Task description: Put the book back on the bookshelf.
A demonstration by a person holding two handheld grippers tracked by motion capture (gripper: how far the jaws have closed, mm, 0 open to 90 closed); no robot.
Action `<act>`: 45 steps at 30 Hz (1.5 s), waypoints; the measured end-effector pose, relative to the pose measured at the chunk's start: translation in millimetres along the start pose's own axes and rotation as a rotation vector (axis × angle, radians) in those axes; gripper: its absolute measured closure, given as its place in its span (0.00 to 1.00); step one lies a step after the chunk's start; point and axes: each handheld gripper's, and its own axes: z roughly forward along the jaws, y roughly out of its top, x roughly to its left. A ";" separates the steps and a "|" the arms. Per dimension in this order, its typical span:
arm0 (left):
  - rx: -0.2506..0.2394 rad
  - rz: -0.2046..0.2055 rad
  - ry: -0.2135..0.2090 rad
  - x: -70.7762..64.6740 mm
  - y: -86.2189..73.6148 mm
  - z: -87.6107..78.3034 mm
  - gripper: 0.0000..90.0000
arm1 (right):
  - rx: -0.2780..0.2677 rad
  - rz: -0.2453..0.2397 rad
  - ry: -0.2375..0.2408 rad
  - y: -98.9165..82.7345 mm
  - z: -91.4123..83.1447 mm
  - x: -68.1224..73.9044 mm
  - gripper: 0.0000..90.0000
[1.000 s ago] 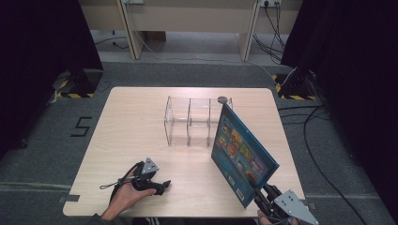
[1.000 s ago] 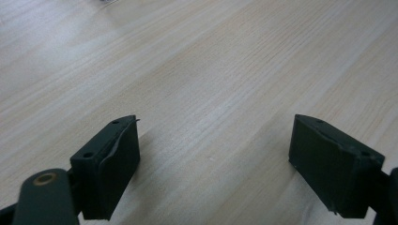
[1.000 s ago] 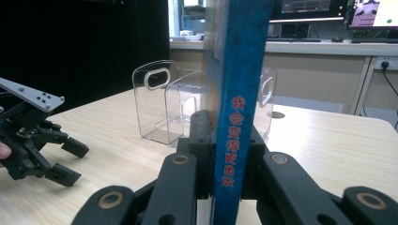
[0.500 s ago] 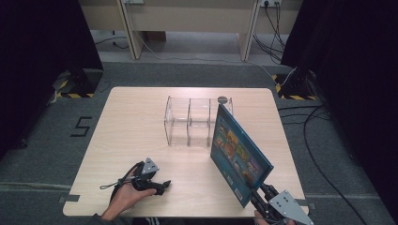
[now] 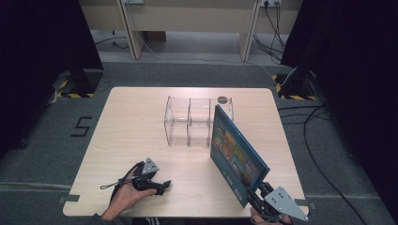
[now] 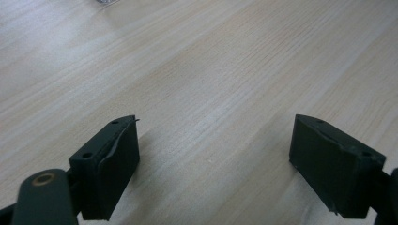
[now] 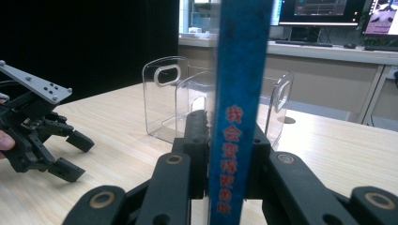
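- The clear divided organizer point(image 5: 197, 121) is seen at frame centre; nothing is visible in its compartments.
- The blue book point(image 5: 236, 153) is pinched upright by the right gripper point(image 5: 263, 191), lower right.
- The left gripper point(image 5: 162, 186) is held spread, lower left.

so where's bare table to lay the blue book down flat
The widest bare patch is the left part of the table, between the clear divided holder and the left edge. A smaller one lies in front of the holder, between the left gripper and the blue book. It is crowded on the right, around book, holder and right gripper.
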 end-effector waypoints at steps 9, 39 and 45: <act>-0.009 0.003 -0.004 -1.3 -0.3 1.7 0.14 | 0.002 0.012 0.007 0.5 4.6 -0.5 0.86; -0.035 0.018 -0.018 -4.6 -3.5 7.6 0.00 | -0.008 0.107 0.033 -1.3 27.4 -5.1 0.84; -0.034 0.020 -0.018 -4.5 -3.3 7.6 0.00 | -0.015 0.120 0.032 -0.3 28.5 -6.4 0.84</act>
